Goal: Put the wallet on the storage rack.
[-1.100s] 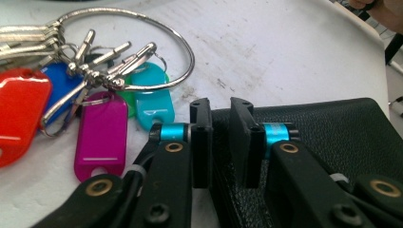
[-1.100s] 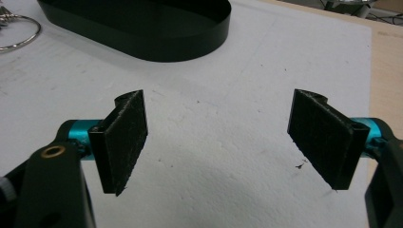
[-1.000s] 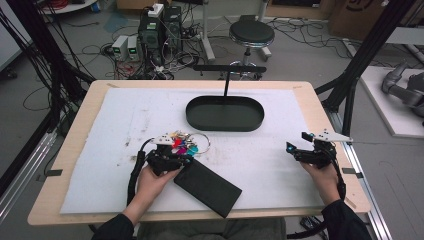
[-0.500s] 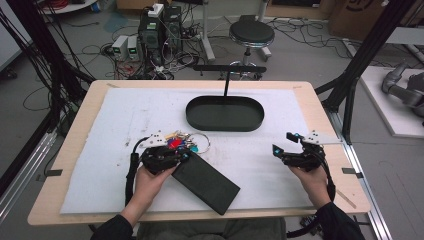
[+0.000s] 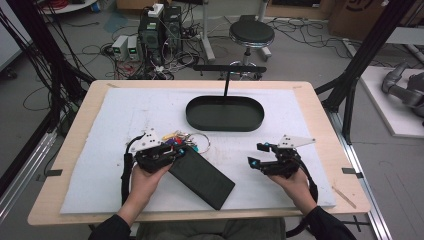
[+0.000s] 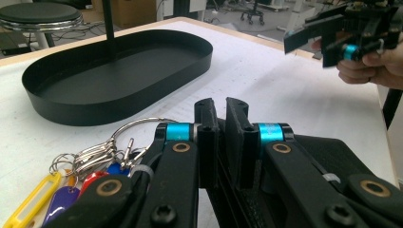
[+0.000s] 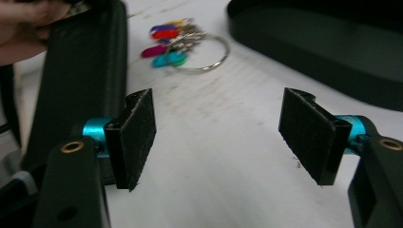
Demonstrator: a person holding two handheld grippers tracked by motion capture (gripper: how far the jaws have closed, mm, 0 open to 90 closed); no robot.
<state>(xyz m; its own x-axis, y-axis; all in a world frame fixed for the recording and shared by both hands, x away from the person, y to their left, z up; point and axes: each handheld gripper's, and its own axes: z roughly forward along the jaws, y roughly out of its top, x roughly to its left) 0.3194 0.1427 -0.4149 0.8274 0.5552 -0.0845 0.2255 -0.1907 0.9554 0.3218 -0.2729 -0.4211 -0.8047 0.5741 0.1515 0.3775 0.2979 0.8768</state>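
**Left jaws pinch the black case while the right comes in spread**

We have the left gripper [image 5: 176, 152] near the front-left of the table [image 5: 320, 107], its jaws pressed almost together on the near end of the flat black case [image 5: 202, 171]. In the left gripper view the pinched edge is hard to make out between the pads, so we take that grip as likely rather than certain. The case lies slantwise on the white mat [image 5: 115, 112], toward the front edge at its middle. The bunch of keys [image 5: 182, 138] with coloured tags lies just beside the left gripper, between it and the oval black tray [image 5: 225, 113] at the back middle.

Our right gripper [image 5: 255, 154] hovers right of the case with nothing between its jaws; they stand wide, though they have just been closing a little.

Risks as we judge them:
- A thin end grip could let the case pivot or slip out.
- A swinging case could sweep the keys along the mat.
- The right jaws, narrowing early, could bump the case's edge instead of straddling it.
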